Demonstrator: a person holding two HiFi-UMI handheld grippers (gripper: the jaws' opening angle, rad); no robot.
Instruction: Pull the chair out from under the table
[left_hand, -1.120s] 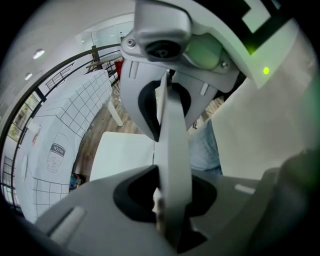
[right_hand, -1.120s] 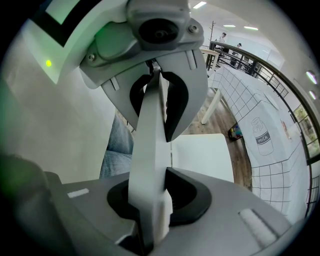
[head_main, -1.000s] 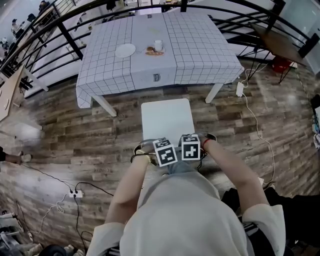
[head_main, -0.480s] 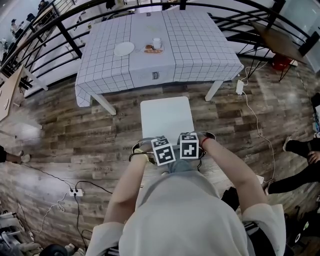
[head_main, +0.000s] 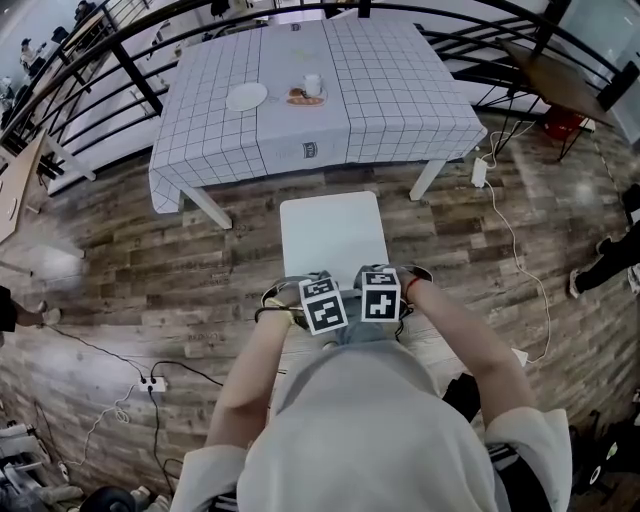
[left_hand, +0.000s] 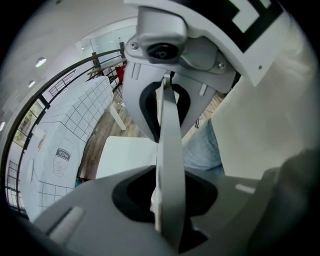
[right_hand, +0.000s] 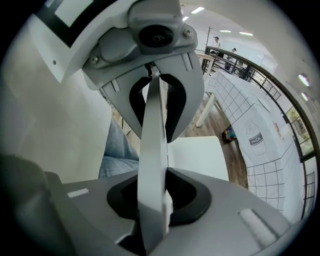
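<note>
**Chair clear of the counter, both grippers on its back**

Head view: The chair (head_main: 332, 235) stands on the wood floor (head_main: 200, 255) with its whole white seat showing, just clear of the near edge of the counter (head_main: 400, 110). The counter's checked cloth carries a plate (head_main: 246, 96) and a cup (head_main: 313, 86) toward the far side. The person stands behind the seat with arms bent. The left gripper (head_main: 321, 300) and the right gripper (head_main: 380, 292) sit side by side at the seat's rear edge, reaching down onto it from above. Paired near the middle like this, they would draw the chair straight back rather than swing it. Judging by the strip of floor between seat and cloth, the pull looks as good as done.

Left gripper view: The chair back (left_hand: 167, 135) shows edge-on as a thin grey panel, running from this gripper's fingers up to the right gripper beyond. The fingers are closed to a narrow gap on the panel's top rim. They have just eased open a little, yet the panel sits between them with a pale pad against its side. The seat and the hanging cloth lie to the left.

Right gripper view: These fingers clamp the same panel, a ribbed pad pressed on its right face, so the opening matches the panel's thickness. To the right, bare floor separates the seat from the counter's cloth.
</note>
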